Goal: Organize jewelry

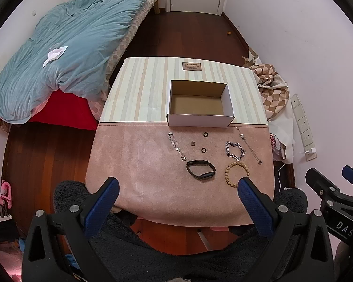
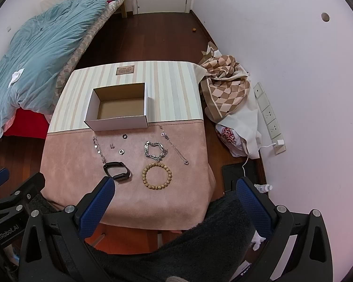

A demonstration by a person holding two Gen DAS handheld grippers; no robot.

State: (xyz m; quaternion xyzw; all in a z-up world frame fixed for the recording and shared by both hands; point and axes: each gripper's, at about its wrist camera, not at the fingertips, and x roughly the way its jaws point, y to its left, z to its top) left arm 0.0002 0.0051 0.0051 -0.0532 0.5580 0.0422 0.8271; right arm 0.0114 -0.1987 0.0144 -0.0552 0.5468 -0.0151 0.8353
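Both tools are hanging above the near edge of the surface (image 1: 134, 164), released, with nothing between their fingers: the left tool (image 1: 178, 185) and the right tool (image 2: 174, 185). The jewelry is lying on the pink near half: a watch band (image 1: 200, 169), a bead bracelet (image 1: 237, 171), a chain bracelet (image 1: 235, 150), two thin chains and small rings. The open box (image 1: 200, 103) is sitting just behind them, leaving the left side bare.

Left gripper (image 1: 178, 185) jaws spread above jewelry laid before an empty box (image 1: 200, 115).
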